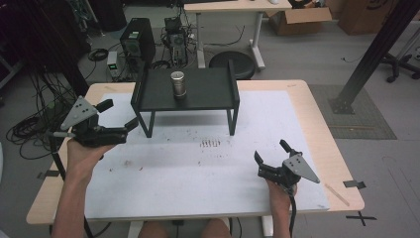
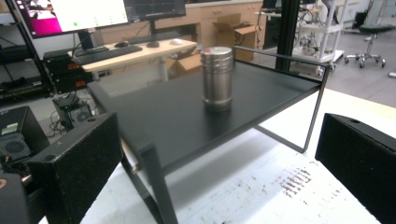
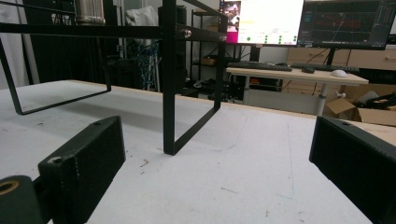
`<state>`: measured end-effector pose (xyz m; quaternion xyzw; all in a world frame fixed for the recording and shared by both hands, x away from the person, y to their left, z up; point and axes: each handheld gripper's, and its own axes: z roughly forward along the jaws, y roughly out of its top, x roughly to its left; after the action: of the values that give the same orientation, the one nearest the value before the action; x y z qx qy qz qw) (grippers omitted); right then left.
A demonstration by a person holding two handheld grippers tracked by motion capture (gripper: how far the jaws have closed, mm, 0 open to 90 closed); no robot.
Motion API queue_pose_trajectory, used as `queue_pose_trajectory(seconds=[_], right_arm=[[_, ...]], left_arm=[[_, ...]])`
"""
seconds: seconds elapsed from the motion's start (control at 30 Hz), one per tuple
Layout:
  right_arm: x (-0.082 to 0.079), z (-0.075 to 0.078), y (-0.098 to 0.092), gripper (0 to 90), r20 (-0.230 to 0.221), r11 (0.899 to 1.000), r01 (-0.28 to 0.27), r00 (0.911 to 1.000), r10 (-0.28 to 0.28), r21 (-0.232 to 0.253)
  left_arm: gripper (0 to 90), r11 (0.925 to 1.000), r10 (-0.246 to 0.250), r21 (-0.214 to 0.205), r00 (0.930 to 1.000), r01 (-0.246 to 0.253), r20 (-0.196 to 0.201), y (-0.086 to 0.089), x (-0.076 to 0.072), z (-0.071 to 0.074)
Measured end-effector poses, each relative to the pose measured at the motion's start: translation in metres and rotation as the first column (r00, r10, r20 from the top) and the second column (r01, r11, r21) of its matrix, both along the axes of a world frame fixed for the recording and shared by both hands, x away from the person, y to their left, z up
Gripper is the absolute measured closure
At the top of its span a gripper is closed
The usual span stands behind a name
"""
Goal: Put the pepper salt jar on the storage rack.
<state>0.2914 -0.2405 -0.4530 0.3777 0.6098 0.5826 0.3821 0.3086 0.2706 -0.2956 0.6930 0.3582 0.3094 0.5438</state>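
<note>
A steel canister [image 1: 178, 83] stands upright on a low black shelf [image 1: 208, 94] at the back middle of the table. From the left gripper view the canister [image 2: 216, 78] is on the shelf top [image 2: 187, 116], ahead of the open jaws. My left gripper [image 1: 118, 115] is held up at the shelf's left end, open and empty. My right gripper [image 1: 271, 150] hovers near the front right of the white mat [image 1: 198, 168], open and empty. The right gripper view looks low across the mat at the shelf's leg [image 3: 168, 79], with the canister's base [image 3: 89, 11] at the top left.
The white mat covers a wooden table [image 1: 324, 148] and has dark scuff marks [image 1: 210, 143] in front of the shelf. Behind the table stand a computer tower [image 1: 136, 39], cables, a round stool [image 1: 233, 62] and another desk [image 1: 237, 7]. A black post [image 1: 371, 54] rises at the right.
</note>
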Motion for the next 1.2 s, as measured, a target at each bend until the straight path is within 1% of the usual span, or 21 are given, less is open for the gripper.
queue_pose_trajectory(seconds=[0.2,0.23,0.27,0.4,0.6,0.73,0.83,1.1,1.2], right_arm=[[0.000,0.000,0.000,3.0,0.000,1.000,0.000,1.0000,0.000,0.000],[0.000,0.000,0.000,3.0,0.000,1.000,0.000,1.0000,0.000,0.000],[0.000,0.000,0.000,3.0,0.000,1.000,0.000,1.0000,0.000,0.000],[0.000,0.000,0.000,3.0,-0.001,1.000,0.000,1.0000,0.000,-0.001],[0.000,0.000,0.000,3.0,-0.001,1.000,0.000,1.0000,0.000,-0.001],[0.000,0.000,0.000,3.0,-0.002,1.000,0.000,1.0000,0.000,-0.001],[0.000,0.000,0.000,3.1,-0.002,1.000,0.000,1.0000,0.000,-0.001],[0.000,0.000,0.000,3.1,-0.004,1.000,-0.001,1.0000,0.001,-0.003],[0.000,0.000,0.000,3.1,-0.004,1.000,-0.001,1.0000,0.001,-0.003]], left_arm=[[1.1,0.9995,0.030,-0.014,0.9994,-0.030,0.015,0.014,-0.010,-0.018],[1.1,0.9995,0.030,-0.014,0.9994,-0.030,0.015,0.014,-0.010,-0.018],[1.1,0.9991,0.037,-0.023,0.9992,-0.037,0.016,0.019,-0.013,-0.025],[1.1,0.9987,0.048,-0.014,0.9988,-0.048,-0.002,0.026,-0.017,-0.036],[1.0,0.9977,0.066,-0.015,0.9973,-0.067,-0.031,0.034,-0.022,-0.053],[0.9,0.9975,0.071,0.001,0.9964,-0.071,-0.046,0.038,-0.024,-0.064],[0.9,0.9972,0.073,-0.011,0.9956,-0.073,-0.059,0.041,-0.025,-0.074],[0.9,0.9963,0.083,-0.016,0.9928,-0.084,-0.087,0.050,-0.028,-0.099],[0.9,0.9950,0.092,-0.029,0.9911,-0.095,-0.096,0.055,-0.030,-0.106]])
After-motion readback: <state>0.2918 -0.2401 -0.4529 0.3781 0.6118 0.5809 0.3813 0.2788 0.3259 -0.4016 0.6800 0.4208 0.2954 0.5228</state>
